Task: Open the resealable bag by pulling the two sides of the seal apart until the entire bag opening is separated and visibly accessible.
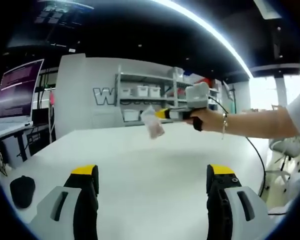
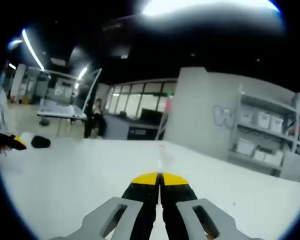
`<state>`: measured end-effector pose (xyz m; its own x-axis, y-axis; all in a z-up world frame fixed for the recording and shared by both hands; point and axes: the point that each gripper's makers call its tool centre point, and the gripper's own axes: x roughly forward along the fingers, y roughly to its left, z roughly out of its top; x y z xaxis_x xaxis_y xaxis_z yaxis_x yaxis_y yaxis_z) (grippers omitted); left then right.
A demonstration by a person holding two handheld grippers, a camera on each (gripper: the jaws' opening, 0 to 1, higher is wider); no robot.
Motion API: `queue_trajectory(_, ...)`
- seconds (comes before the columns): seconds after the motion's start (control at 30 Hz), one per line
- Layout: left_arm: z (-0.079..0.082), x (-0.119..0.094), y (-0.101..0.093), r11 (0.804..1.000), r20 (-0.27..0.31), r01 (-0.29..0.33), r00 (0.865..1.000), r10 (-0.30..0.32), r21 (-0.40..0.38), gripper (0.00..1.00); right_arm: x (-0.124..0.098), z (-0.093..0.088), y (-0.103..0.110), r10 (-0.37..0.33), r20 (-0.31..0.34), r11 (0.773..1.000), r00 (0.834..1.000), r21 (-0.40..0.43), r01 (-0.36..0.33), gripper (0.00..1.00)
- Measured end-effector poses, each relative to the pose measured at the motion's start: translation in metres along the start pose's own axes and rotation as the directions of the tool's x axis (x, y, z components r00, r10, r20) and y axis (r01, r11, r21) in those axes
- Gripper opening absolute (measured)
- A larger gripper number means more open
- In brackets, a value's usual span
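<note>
A: Small clear resealable bag (image 1: 153,123) hanging in the air above the tabletop's (image 1: 155,170) far edge, pinched in the right gripper (image 1: 162,114). It's crumpled, with something pinkish inside.

B: Seal open?

A: Can't tell, too small and blurred. In the right gripper view its jaws meet, tight together. Left gripper (image 1: 153,175) gapes wide, empty.

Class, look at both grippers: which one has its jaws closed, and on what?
The right gripper, in the person's hand above the table, is closed on the small clear bag. The left gripper stands wide open, holding nothing.
</note>
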<state>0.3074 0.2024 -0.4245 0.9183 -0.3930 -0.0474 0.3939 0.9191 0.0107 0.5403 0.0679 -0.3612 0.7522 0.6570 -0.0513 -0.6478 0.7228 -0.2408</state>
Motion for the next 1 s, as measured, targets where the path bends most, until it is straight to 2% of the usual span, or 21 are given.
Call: queue_trajectory(1.0, 0.002, 0.002, -0.017, 1.000, -0.006, 0.022, 1.000, -0.022, 0.016, 0.87, -0.039, -0.004, 0.006, 0.013, 0.035, 1.000, 0.999, 0.003, -0.013, 0.00)
